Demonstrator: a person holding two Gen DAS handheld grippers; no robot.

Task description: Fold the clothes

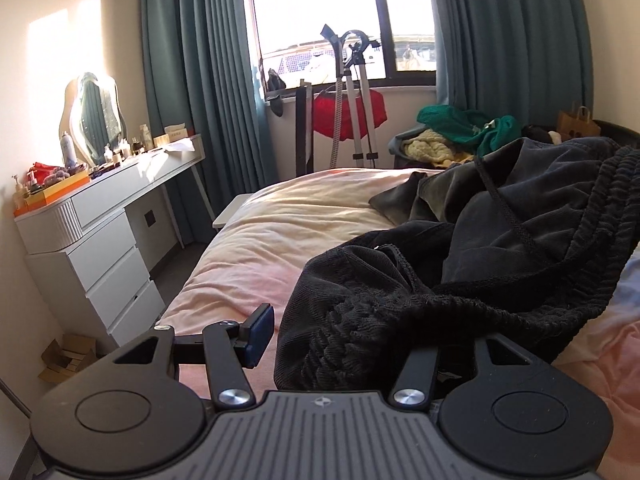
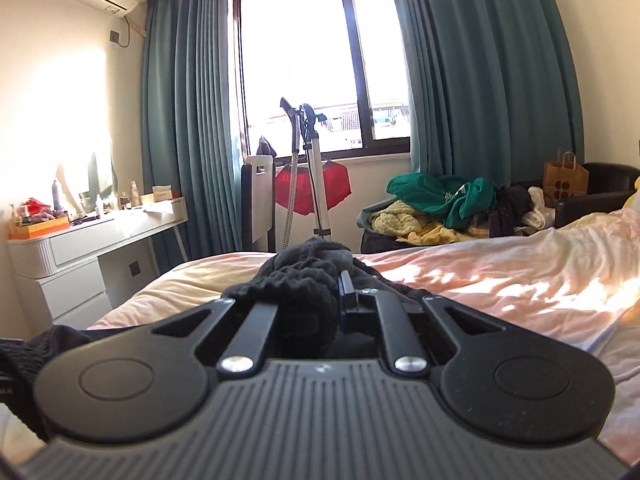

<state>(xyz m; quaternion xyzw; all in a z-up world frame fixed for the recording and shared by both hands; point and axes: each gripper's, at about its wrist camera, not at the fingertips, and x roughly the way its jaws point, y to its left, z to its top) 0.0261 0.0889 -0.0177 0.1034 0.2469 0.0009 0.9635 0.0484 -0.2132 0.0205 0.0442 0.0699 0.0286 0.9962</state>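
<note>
A black garment (image 1: pixel 520 220) with a ribbed elastic waistband and a drawstring lies bunched on the pink bed (image 1: pixel 280 232). My left gripper (image 1: pixel 340 328) is open. Its blue-padded left finger (image 1: pixel 260 332) stands just clear of the cloth, and the waistband is draped over the hidden right finger. In the right wrist view, my right gripper (image 2: pixel 316 292) is shut on a bunched fold of the same black garment (image 2: pixel 304 272). Only its right finger (image 2: pixel 346 292) shows there. More black cloth trails to the lower left over the bed (image 2: pixel 500 276).
A white dresser (image 1: pixel 100 248) crowded with bottles stands left of the bed. A garment steamer stand (image 1: pixel 356 120) is by the window. A pile of green and yellow clothes (image 2: pixel 440 204) and a paper bag (image 2: pixel 566 178) sit beyond the bed, near a dark armchair (image 2: pixel 592 196).
</note>
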